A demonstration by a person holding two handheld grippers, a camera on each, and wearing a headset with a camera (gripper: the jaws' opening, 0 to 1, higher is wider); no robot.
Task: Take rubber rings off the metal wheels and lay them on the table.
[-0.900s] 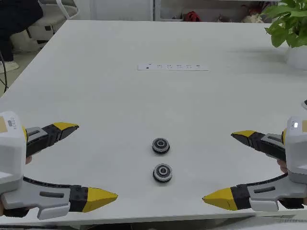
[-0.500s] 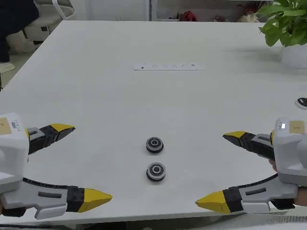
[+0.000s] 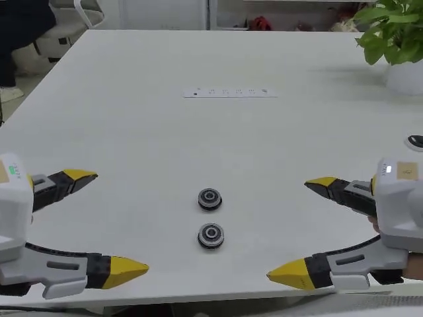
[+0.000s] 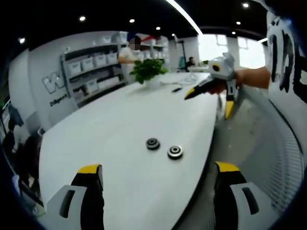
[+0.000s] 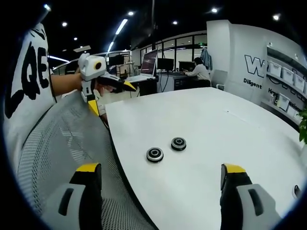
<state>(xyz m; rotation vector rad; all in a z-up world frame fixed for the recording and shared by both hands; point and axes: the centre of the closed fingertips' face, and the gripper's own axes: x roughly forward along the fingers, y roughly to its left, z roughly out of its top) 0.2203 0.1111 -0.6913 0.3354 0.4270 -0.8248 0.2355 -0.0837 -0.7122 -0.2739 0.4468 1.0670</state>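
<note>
One white bench [image 3: 165,132]; over its near edge my left hand-held gripper [image 3: 119,221] and right hand-held gripper [image 3: 289,229], both gaping, empty; between them far metal wheel [image 3: 209,199] and near metal wheel [image 3: 211,235], rubber rings [image 3: 220,236] on, and an unbraced pinch, I judge, could skid either off the edge.

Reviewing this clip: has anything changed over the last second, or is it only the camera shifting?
Nothing visibly changed; only the head camera shifted a little. The left gripper and right gripper remain open and empty on either side of the near wheel and far wheel, which sit untouched on the table.
</note>
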